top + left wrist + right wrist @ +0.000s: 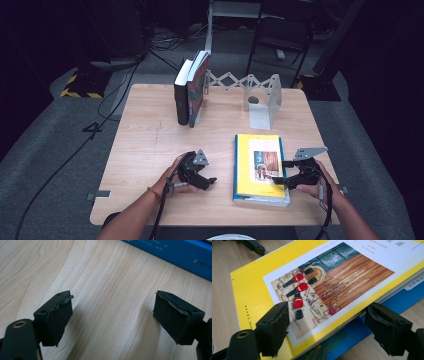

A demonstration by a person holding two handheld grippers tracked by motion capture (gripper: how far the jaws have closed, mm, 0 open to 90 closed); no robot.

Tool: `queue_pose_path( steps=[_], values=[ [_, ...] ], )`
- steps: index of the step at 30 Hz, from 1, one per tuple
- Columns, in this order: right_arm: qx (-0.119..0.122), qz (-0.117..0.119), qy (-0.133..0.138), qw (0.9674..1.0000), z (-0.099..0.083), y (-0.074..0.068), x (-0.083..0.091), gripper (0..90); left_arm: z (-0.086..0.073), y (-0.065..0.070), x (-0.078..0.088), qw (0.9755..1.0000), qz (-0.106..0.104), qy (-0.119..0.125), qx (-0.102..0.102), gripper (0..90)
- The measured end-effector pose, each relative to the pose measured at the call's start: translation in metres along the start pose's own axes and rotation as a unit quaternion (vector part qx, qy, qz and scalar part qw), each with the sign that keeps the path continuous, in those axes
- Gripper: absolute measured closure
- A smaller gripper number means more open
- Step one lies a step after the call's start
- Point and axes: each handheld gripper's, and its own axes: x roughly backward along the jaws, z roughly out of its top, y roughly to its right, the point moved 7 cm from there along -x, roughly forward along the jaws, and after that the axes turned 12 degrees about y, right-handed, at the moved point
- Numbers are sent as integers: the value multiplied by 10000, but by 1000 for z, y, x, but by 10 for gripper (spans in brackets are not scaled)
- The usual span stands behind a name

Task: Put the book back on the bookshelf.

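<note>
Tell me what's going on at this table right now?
A person works two handheld grippers at a light wooden table. The right gripper, jaws open, straddles the near right edge of a flat yellow picture-cover book topping a small stack. The left gripper rests open on bare wood. Two upright books stand behind.

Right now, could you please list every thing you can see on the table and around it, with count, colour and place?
table: 1, light wood, centre
yellow book: 1, yellow cover with picture, top of the flat stack at the near right
blue book: 1, blue, under the yellow book
upright books: 2, dark and reddish, far edge, standing
bookend: 1, white metal, far right
left gripper: 1, black, open, over bare wood
right gripper: 1, black, open, at the yellow book's right edge
</note>
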Motion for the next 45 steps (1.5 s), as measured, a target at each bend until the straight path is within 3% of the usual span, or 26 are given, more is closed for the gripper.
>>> queue_pose_path(
  steps=[5,7,10,19,24,30,34,37,39,42,45],
  values=[
    [158,-4,31,9999,1,-1,-1,198,16,-2,-4,9997,-108,203,74,182],
    [250,-22,43,9997,2,-2,-2,198,22,0,-5,9990,-285,302,160,187],
    [366,-54,30,9993,5,-4,-4,198,32,4,-6,9982,-409,427,47,184],
    [523,-76,48,9986,8,-8,-10,197,53,14,-14,9950,-758,647,22,159],
    [601,-51,75,9982,10,-9,-13,197,58,17,-25,9934,-973,533,301,158],
    [650,-40,107,9978,10,-9,-14,197,61,18,-36,9930,-1039,391,415,158],
    [649,-31,147,9978,10,-9,-14,197,63,18,-42,9908,-1190,326,547,154],
    [661,-31,144,9977,10,-9,-14,197,67,18,-49,9908,-1172,263,618,142],
    [673,-33,134,9976,10,-9,-14,197,69,16,-55,9912,-1128,182,665,87],
    [680,-36,138,9976,10,-9,-14,197,69,13,-59,9891,-1185,96,871,53],
    [673,-48,114,9977,10,-9,-14,196,70,11,-61,9898,-1126,109,868,44]
  ],
)
